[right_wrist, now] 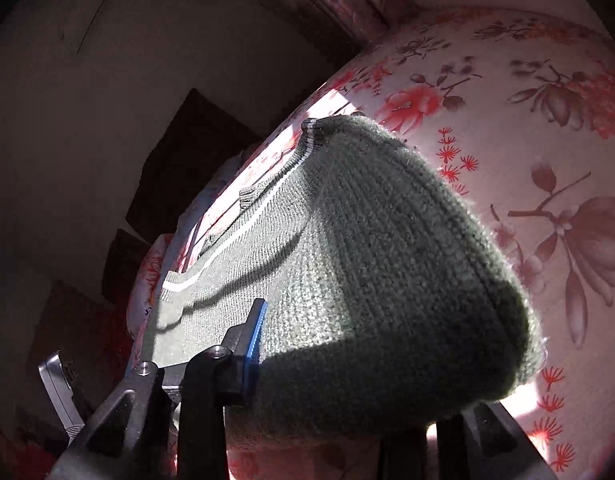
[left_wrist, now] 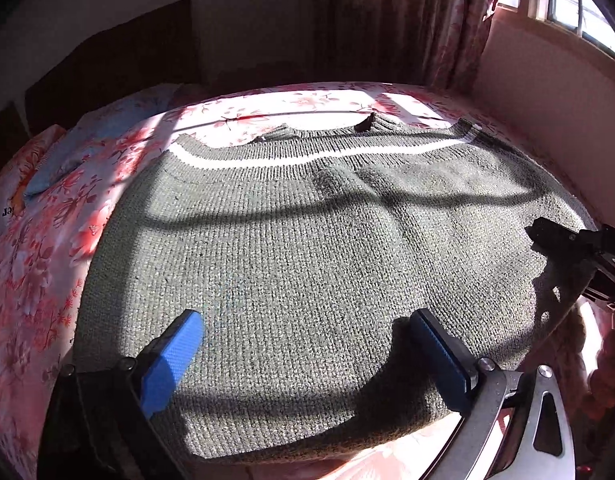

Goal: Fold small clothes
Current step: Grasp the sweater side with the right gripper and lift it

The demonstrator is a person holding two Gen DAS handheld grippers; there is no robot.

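Here the left fingers stand wide apart over the sweater, the right fingers pinching its folded edge.

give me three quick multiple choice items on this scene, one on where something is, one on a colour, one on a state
1. Where does the sweater lie?
A. on the floral bedsheet
B. on a wooden floor
C. over a chair back

2. What colour are the pads on the left hand-held gripper?
A. red
B. blue
C. yellow

3. How does the left hand-held gripper stand?
A. shut on a sock
B. shut on the curtain
C. open above the sweater, holding nothing

Answers:
1 A: pink flowered sheet shows all round the grey-green knit.
2 B: both pads show bright blue in the left wrist view.
3 C: its fingers stand wide apart, with only flat knit between them and nothing pinched.
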